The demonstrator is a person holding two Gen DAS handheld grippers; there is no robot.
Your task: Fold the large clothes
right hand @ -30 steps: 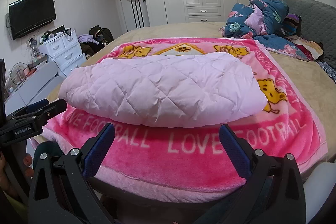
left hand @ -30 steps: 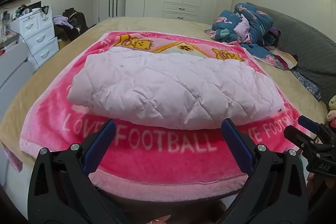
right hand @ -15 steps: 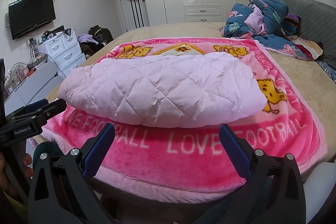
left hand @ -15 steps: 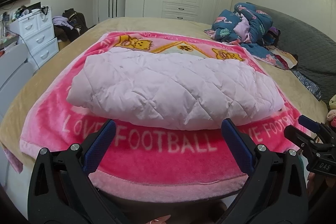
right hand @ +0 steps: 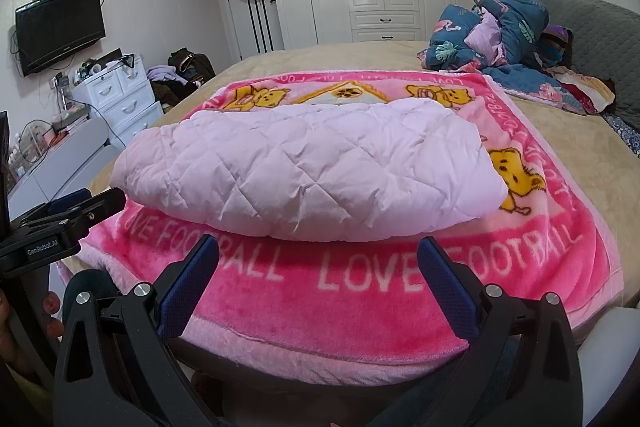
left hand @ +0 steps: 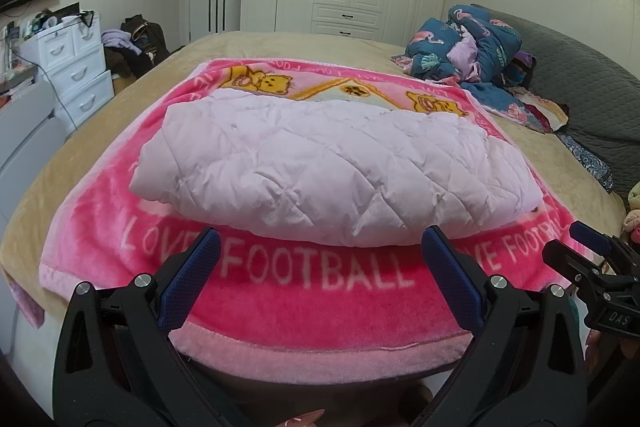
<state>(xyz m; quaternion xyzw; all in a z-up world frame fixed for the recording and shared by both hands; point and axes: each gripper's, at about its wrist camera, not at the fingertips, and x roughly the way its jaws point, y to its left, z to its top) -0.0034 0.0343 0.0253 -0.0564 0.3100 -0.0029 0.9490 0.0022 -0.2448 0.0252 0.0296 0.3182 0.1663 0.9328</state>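
"LOVE FOOTBALL" runs along the pink blanket (left hand: 304, 291) on the bed (left hand: 280, 45); a pale pink quilted coat (left hand: 332, 167) lies folded on it. Left tongs (left hand: 320, 259) and right tongs (right hand: 318, 259) gape, empty

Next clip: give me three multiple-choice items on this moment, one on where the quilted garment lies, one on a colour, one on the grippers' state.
1. The quilted garment lies:
A on the pink blanket
B on the white drawers
C on the floor

2. The gripper pads are:
A red
B blue
C green

3. The left gripper and right gripper are:
A shut on cloth
B one open, one shut
C open, empty

Key: A, blanket shows all round it; B, blue pads in both views; C, jaws spread, nothing between.
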